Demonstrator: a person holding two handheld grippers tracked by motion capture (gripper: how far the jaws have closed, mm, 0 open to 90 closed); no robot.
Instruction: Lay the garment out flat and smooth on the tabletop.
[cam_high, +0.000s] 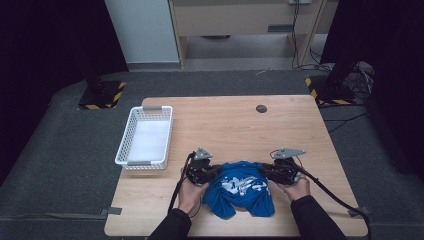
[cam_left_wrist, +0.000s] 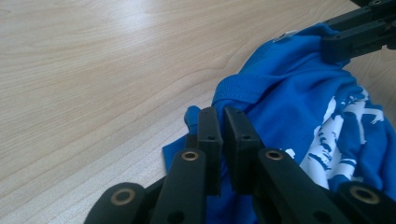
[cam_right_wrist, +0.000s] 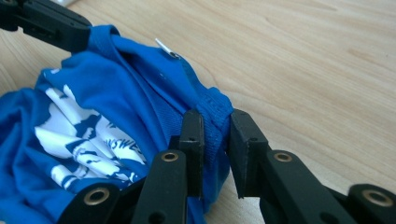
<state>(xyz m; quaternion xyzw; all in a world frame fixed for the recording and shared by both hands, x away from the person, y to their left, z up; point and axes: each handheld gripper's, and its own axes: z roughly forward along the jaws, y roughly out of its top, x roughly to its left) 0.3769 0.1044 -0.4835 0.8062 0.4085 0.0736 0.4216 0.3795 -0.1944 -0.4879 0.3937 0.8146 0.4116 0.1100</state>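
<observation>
The left gripper (cam_left_wrist: 222, 122) is clamped on a thin fold of the blue T-shirt (cam_high: 242, 187) beside its collar, jaws nearly together; the right gripper (cam_right_wrist: 215, 126) pinches the ribbed collar band itself, a thicker wad between its 2 pads. In the high view the left gripper (cam_high: 204, 171) and right gripper (cam_high: 280, 170) sit at the shirt's left and right far corners; the garment lies bunched on the near part of the wooden table (cam_high: 225, 125), white print crumpled uppermost.

The likely trouble is slippage: the left bite looks shallow, close to the cloth's edge, so a lift or a spread could pull it free; uneven pulling could also twist the collar rather than open the shirt. The white basket (cam_high: 146, 135) stands well apart to the far left, so a swinging hem should miss it.
</observation>
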